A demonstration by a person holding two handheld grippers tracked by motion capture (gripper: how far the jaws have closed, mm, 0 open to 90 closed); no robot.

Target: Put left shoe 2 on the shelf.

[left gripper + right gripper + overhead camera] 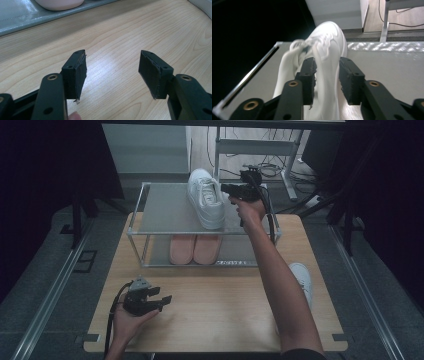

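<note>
On the table's right edge, a second white sneaker (pixel 302 281) is largely hidden behind the person's right forearm. In the right gripper view the white sneaker (pixel 324 57) is smeared by motion blur, so contact with the pads cannot be made out. That sneaker is seen on the rack's top shelf (pixel 165 210), toe pointing away. The right gripper (pixel 234 190) is held half open beside it, one side of the shoe between the jaws. The left gripper (pixel 162 301) is parked wide open and empty over the wooden table (pixel 215 305).

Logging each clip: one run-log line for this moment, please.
white sneaker: on rack top | right tongs: astride its side | left tongs: open over table
</note>
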